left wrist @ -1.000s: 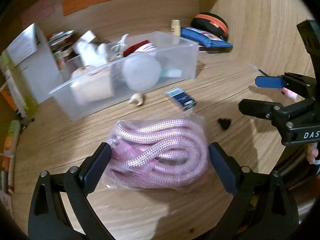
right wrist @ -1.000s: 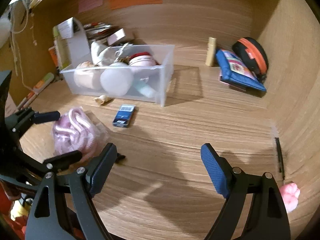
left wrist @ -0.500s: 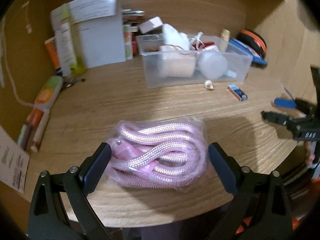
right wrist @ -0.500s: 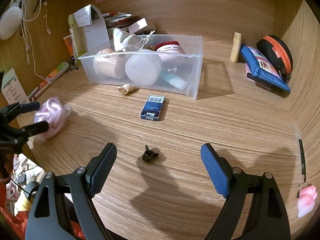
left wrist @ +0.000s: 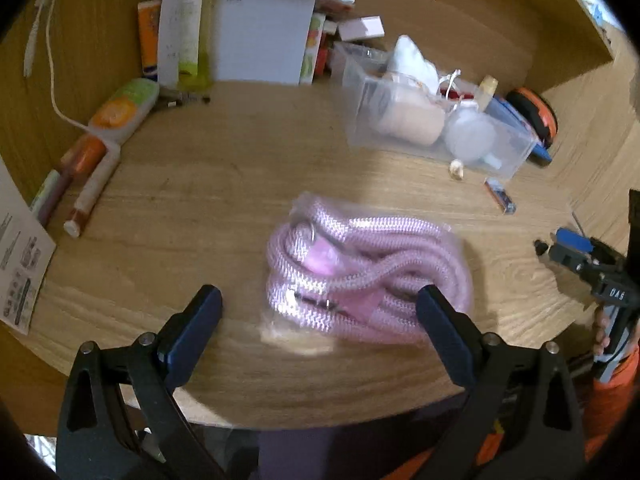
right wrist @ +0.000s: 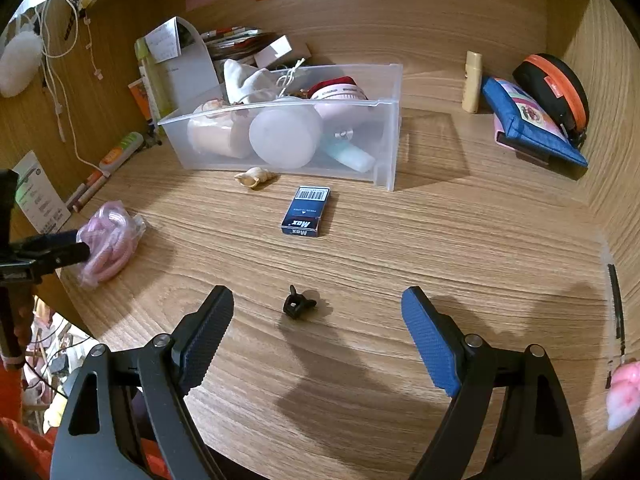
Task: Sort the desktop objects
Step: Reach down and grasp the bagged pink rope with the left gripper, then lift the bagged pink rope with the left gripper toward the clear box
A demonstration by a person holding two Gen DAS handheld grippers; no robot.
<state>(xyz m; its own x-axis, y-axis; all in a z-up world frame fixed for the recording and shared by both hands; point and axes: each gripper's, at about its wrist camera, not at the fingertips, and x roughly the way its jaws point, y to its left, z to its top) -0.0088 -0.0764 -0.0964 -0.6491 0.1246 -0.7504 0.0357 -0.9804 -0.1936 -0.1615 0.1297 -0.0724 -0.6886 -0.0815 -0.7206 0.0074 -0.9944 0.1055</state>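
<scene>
A pink braided rope in a clear bag (left wrist: 366,276) lies on the wooden desk near its front edge; it also shows in the right wrist view (right wrist: 110,240). My left gripper (left wrist: 318,322) is open and empty, its right finger just in front of the bag. My right gripper (right wrist: 318,334) is open and empty, hovering behind a small black clip (right wrist: 296,305). A dark blue box (right wrist: 306,211) and a seashell (right wrist: 255,178) lie in front of the clear plastic bin (right wrist: 386,120), which is full of items.
White box and tubes (left wrist: 240,20) stand at the back left, pens (left wrist: 86,176) along the left wall. A blue pouch (right wrist: 528,120), an orange-black case (right wrist: 556,88) and a beige tube (right wrist: 471,76) sit at the back right. A black pen (right wrist: 614,300) lies at the right.
My left gripper carried the rope bag to the left front of the desk, let it go and pulled back left. The right gripper moved forward over the black clip.
</scene>
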